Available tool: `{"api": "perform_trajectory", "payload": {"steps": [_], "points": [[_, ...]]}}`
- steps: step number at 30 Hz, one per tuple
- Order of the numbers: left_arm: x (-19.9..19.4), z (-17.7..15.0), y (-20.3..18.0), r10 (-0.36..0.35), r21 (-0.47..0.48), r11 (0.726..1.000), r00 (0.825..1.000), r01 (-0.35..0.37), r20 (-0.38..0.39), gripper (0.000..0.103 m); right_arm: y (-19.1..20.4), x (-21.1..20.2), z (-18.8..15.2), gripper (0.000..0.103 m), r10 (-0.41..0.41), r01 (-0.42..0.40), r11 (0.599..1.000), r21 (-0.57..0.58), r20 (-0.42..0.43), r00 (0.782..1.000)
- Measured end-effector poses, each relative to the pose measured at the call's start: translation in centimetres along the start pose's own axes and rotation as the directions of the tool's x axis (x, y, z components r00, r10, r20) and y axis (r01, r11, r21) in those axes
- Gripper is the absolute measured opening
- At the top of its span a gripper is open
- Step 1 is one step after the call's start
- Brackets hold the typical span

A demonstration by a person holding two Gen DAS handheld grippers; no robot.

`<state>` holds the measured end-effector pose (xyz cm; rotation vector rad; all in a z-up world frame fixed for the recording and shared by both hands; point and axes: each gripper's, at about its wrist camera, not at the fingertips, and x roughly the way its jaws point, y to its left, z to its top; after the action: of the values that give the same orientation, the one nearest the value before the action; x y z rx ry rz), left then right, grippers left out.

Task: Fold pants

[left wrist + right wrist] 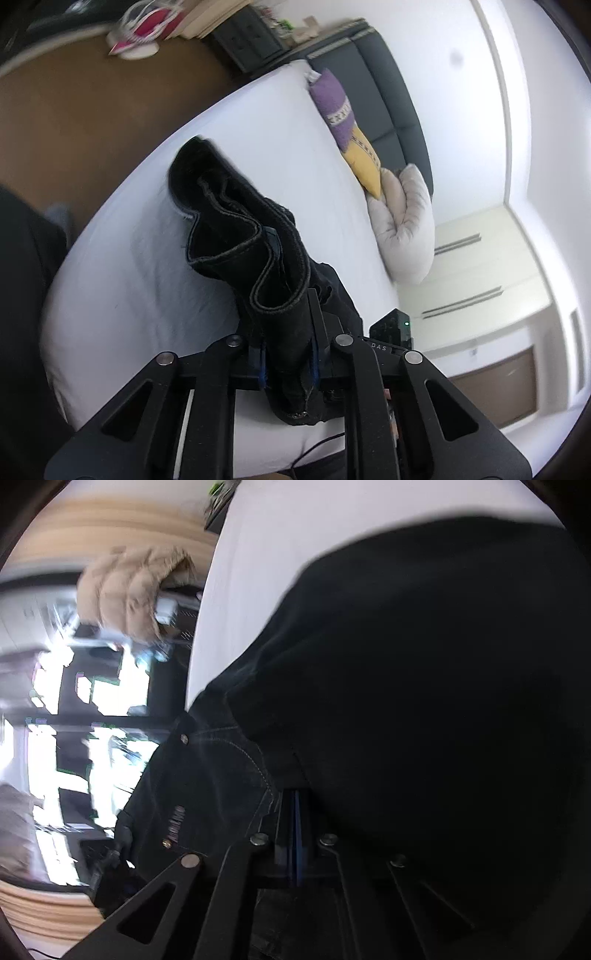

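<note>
The left claw [288,365] enters its view from 6 o'clock, its two black linkage arms spreading toward 5 and 7 o'clock. Its blue-padded fingers [260,363] are pinched together on a bunched fold of black pants [236,229], which rise toward 11 o'clock. The right claw [295,834] also reaches in from 6 o'clock, its blue pads pressed tight together, clamped on the pants at the stitched pocket edge.
</note>
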<state>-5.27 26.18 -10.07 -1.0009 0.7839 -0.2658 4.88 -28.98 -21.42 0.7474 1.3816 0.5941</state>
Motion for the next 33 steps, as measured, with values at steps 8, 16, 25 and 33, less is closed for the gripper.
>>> {"api": "perform_trajectory", "payload": {"steps": [8,16,25,33], "points": [[3.8,-1.6,-10.5,0.039,0.308,0.951,0.998,-0.023,-0.046,0.014,-0.6,-1.2,-1.1,0.014,0.048,-0.045,0.998,-0.054,0.048,0.998],[15.1,-9.7,-19.3,0.174,0.619,0.785,0.963,-0.01,-0.205,0.014,2.2,-12.4,-1.5,0.097,0.225,-0.195,0.959,-0.207,0.135,0.965],[20.1,-19.6,-20.1,0.324,0.801,0.599,0.907,0.024,-0.269,0.011,-1.1,-11.1,-1.0,0.101,0.142,-0.133,0.983,-0.124,0.073,0.987],[21.6,-24.1,-22.0,0.392,0.899,0.439,0.901,-0.007,-0.184,0.011,-0.3,-10.1,-1.5,0.078,0.069,-0.056,0.986,-0.157,0.08,0.994]]}}
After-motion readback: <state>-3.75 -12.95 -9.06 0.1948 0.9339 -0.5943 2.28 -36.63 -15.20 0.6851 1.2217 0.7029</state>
